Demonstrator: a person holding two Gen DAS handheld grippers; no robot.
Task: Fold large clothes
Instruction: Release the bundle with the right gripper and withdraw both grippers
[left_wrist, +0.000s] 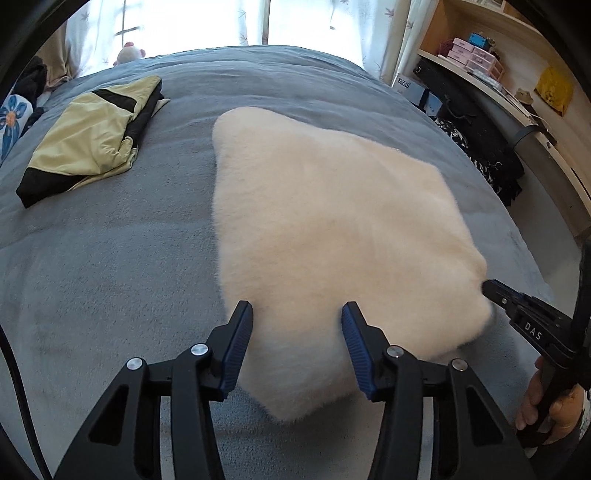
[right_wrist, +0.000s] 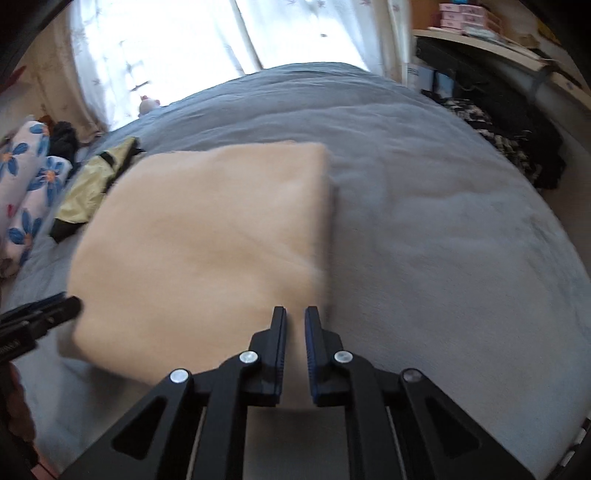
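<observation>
A cream fleece (left_wrist: 332, 236), folded into a thick, roughly four-sided pad, lies flat on the grey bedspread (left_wrist: 110, 258), right of the bed's middle in the left wrist view. The left gripper (left_wrist: 297, 314) hangs over the fleece's near left edge, jaws spread wide and holding nothing. The right gripper (right_wrist: 295, 317) sits at the fleece's near right corner with its jaws nearly together, a narrow gap between the pads; that view is blurred, so whether cloth is pinched cannot be told. In the left wrist view its tip touches the fleece's right edge. A folded yellow-and-black garment (left_wrist: 92, 140) lies well apart, at the bed's far left. Floral bedding (right_wrist: 29, 192) lies beyond it, and shelves (left_wrist: 498, 62) stand to the bed's right.
</observation>
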